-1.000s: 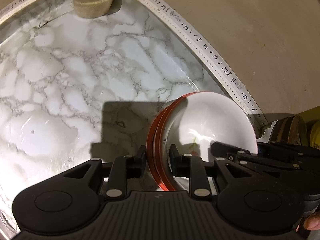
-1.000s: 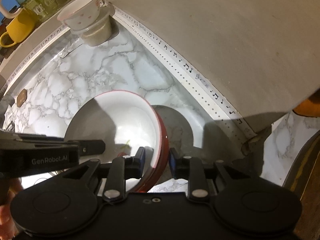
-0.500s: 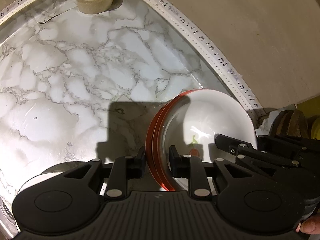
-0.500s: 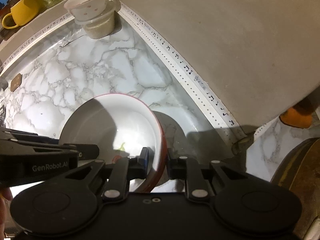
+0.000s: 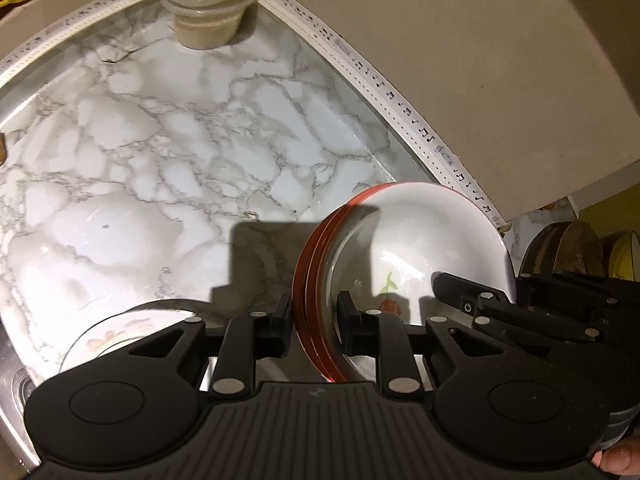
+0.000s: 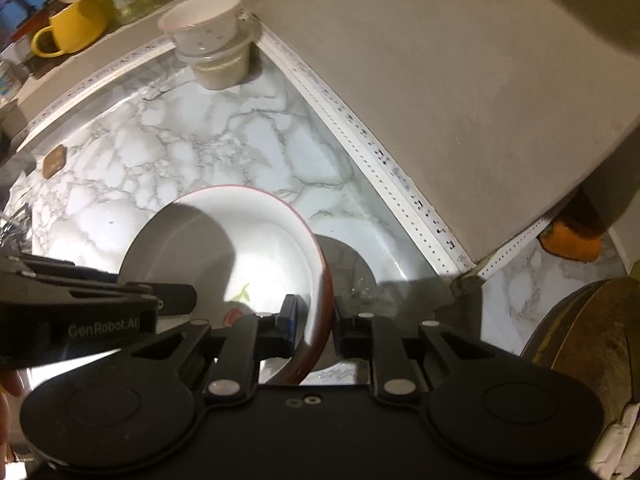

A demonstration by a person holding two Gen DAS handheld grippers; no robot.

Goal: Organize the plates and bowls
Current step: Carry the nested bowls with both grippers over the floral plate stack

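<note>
Stack of red-rimmed bowls (image 5: 400, 248): raised over marble surface (image 5: 160, 140), near wall corner. Left gripper (image 5: 314, 322) and right gripper (image 6: 314, 322) fingers clamped on opposite rims, sharing the weight, likely for level carrying. Small floral bowl (image 6: 204, 20) atop tub, far corner.

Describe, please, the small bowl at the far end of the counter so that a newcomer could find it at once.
Follow the marble counter to its far corner, where the note-patterned edging strips meet below the wall. There a clear plastic tub stands, and the small white bowl sits on top of it. Unlike the big red-rimmed bowl held in both grippers, it is small, pink-spotted and untouched.
</note>
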